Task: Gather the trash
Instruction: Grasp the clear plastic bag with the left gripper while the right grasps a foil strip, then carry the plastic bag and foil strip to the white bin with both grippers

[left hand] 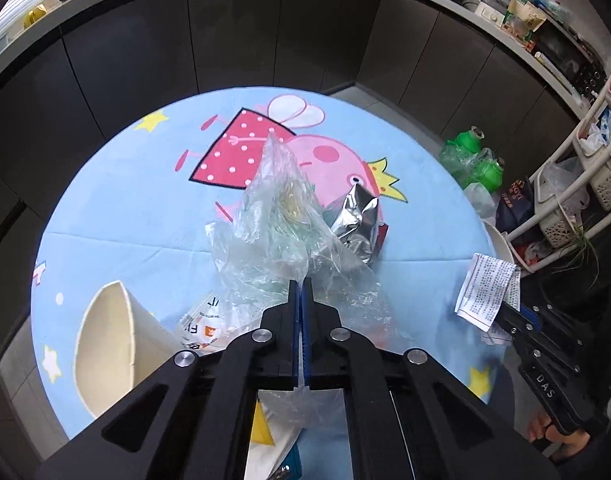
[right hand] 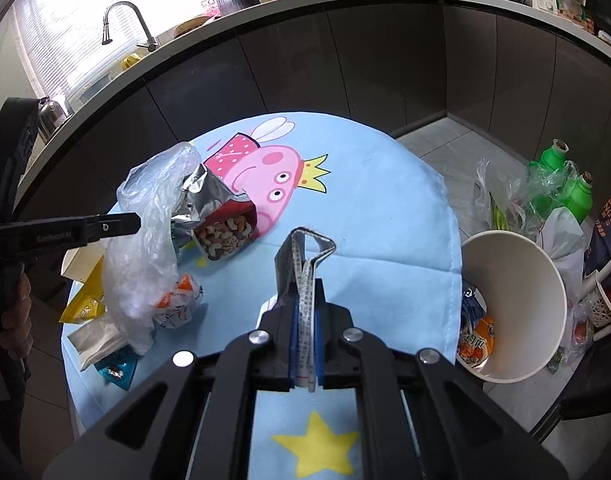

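Observation:
My left gripper is shut on a crumpled clear plastic bag, which stands up over the table; the same gripper and bag show at the left of the right wrist view. My right gripper is shut on a folded printed paper leaflet; this gripper and the leaflet also appear at the right of the left wrist view. An opened silver snack bag of nuts lies behind the plastic bag, also seen as the foil bag.
A round table with a light-blue cartoon cloth carries an orange-white wrapper, yellow packet and blue packet. A cream paper cup lies left; a white paper bucket sits right. Green bottles and a basket rack stand beyond.

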Demonstrator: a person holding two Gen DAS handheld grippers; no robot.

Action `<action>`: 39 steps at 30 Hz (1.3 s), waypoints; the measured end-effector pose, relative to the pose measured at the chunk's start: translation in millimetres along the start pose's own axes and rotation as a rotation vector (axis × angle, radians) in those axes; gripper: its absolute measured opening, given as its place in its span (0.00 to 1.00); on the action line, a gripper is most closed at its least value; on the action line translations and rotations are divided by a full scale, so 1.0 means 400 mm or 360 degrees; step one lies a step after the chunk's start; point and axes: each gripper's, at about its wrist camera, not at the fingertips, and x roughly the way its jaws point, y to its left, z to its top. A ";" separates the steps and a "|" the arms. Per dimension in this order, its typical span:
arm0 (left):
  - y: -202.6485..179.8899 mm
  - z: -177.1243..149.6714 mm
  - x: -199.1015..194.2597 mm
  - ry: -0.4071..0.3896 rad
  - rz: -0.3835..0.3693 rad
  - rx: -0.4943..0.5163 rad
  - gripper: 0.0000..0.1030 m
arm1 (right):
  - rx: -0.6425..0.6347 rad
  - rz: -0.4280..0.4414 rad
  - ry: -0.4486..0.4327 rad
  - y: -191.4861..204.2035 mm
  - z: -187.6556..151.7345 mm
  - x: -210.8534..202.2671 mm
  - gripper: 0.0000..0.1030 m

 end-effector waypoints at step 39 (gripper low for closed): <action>-0.601 0.119 -0.021 -0.0222 -0.0526 0.0430 0.00 | 0.0470 -0.0320 -0.0310 -0.412 -0.095 -0.287 0.08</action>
